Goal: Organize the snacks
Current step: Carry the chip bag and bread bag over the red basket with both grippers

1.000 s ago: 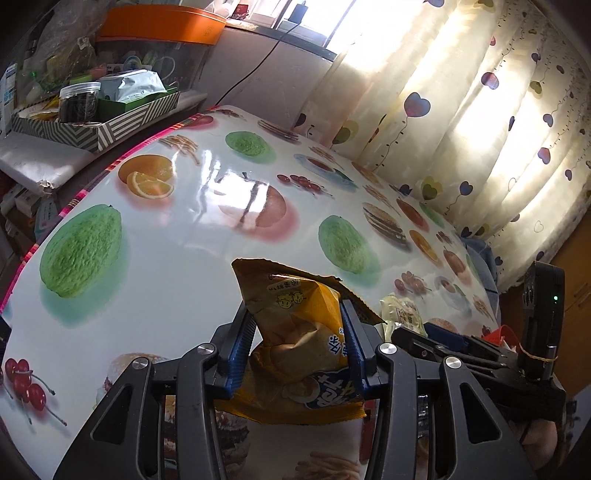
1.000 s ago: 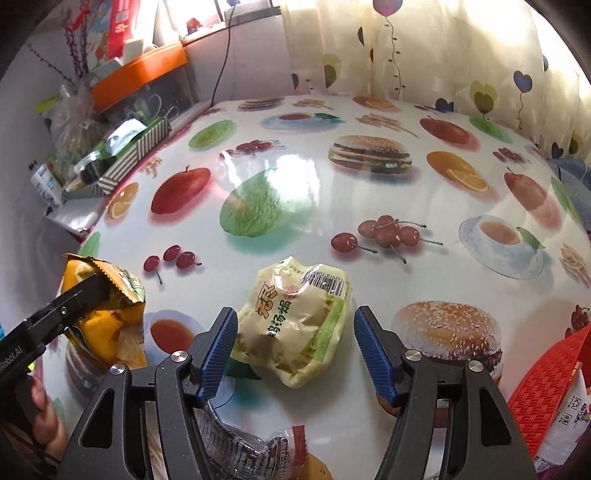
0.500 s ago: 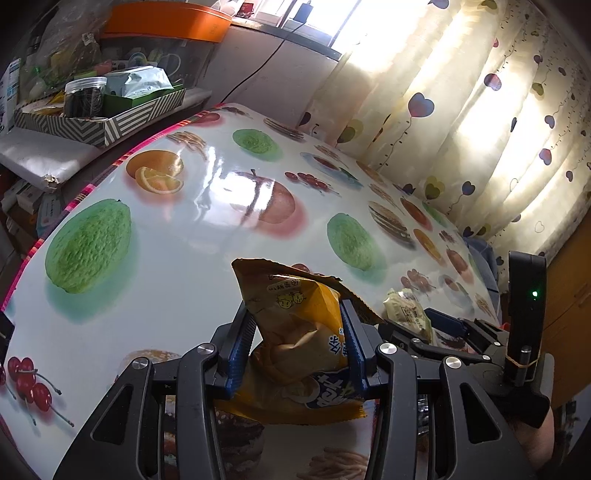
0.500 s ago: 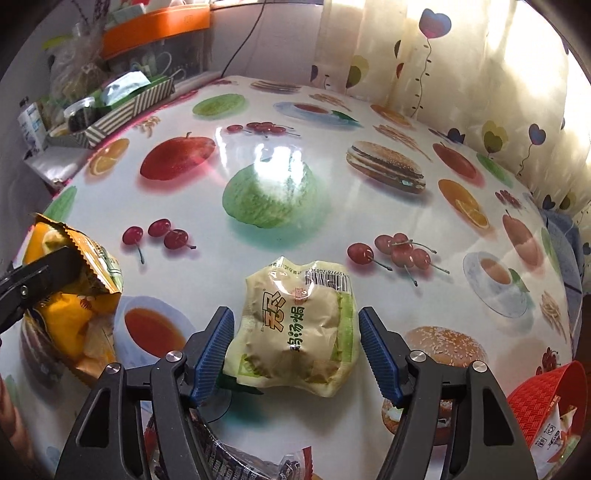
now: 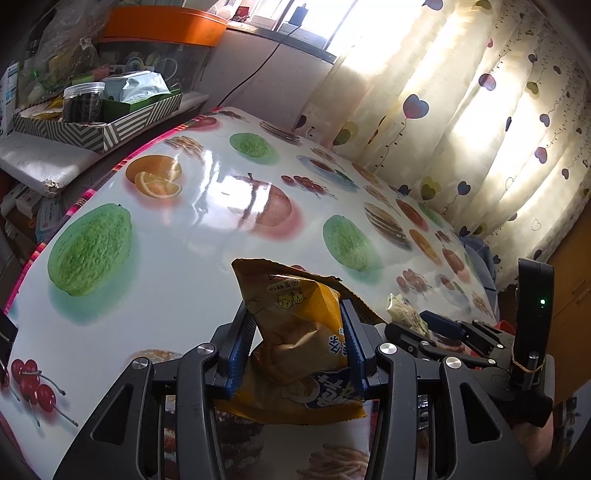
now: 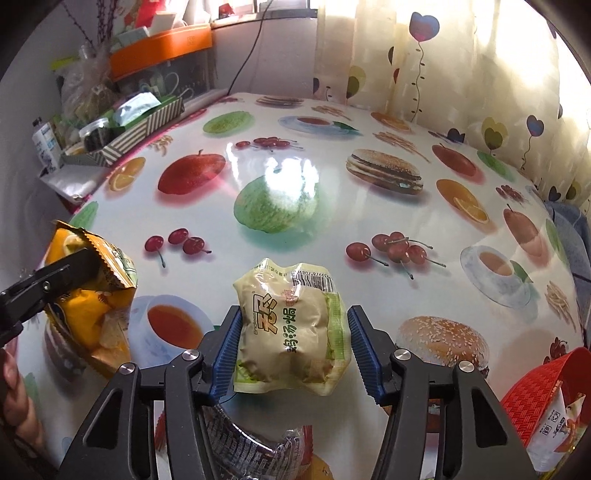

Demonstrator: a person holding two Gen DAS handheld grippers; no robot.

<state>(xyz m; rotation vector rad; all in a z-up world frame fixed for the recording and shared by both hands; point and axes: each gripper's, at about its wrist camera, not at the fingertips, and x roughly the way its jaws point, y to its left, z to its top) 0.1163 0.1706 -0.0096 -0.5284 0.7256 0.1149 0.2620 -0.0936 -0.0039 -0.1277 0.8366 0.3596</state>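
A yellow chip bag stands upright between the blue pads of my left gripper, which is shut on it just above the fruit-print table. In the right wrist view the same yellow bag hangs at the left. A pale green bread packet lies flat on the table between the fingers of my right gripper. Its jaws are closing: the pads stand close at both sides of the packet without squeezing it. The packet's corner also shows beside the right gripper in the left wrist view.
A red woven basket holding a snack packet sits at the near right. A clear-wrapped snack lies under my right gripper. A striped box with a jar and an orange-lidded container stand beyond the table's left edge. Curtains hang behind.
The right gripper's jaws have narrowed around the pale packet, and it has shifted slightly over it. The left gripper holds the yellow bag in the same place.
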